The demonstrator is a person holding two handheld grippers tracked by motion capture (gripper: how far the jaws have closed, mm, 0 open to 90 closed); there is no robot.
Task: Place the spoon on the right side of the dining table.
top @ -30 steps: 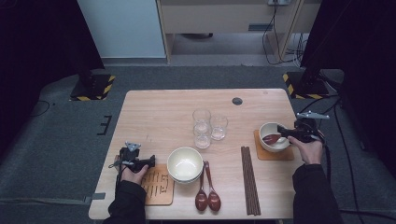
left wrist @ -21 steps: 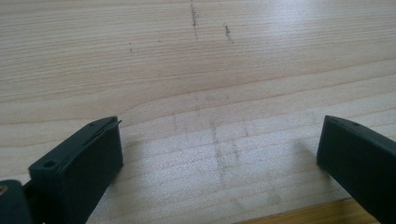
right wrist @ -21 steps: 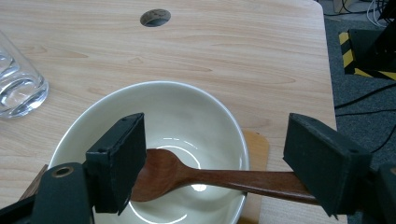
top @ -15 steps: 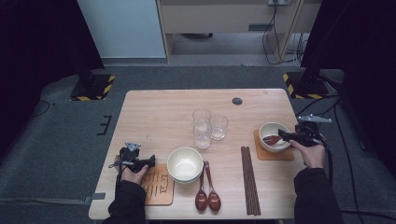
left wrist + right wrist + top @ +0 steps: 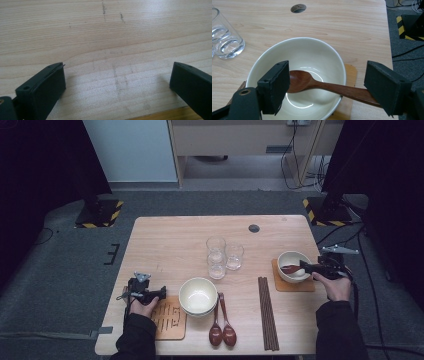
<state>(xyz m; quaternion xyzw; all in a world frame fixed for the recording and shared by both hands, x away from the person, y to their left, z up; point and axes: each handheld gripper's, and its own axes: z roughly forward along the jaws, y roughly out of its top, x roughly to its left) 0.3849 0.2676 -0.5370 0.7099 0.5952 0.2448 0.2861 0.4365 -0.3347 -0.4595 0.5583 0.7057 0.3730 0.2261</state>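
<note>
Spoon [image 5: 312, 83]: in white bowl [image 5: 274, 60] on coaster [image 5: 348, 75]; bowl-end inside, handle over rim toward right gripper [image 5: 327, 86].
Long axis: roughly crosswise between jaws.
Right gripper: wide open, gripping nothing.
Left gripper [image 5: 117, 82]: wide open, empty, over table [image 5: 100, 30].

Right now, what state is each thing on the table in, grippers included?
Right gripper: open, jaws either side of the spoon.
Wooden spoon: head in the right bowl, handle over its rim.
Right bowl: upright on a coaster.
Left gripper: open, low over bare table.
Stacked bowls: upright, empty.
Glasses: upright.
Two spoons: lying flat.
Chopsticks: lying flat, together.
</note>
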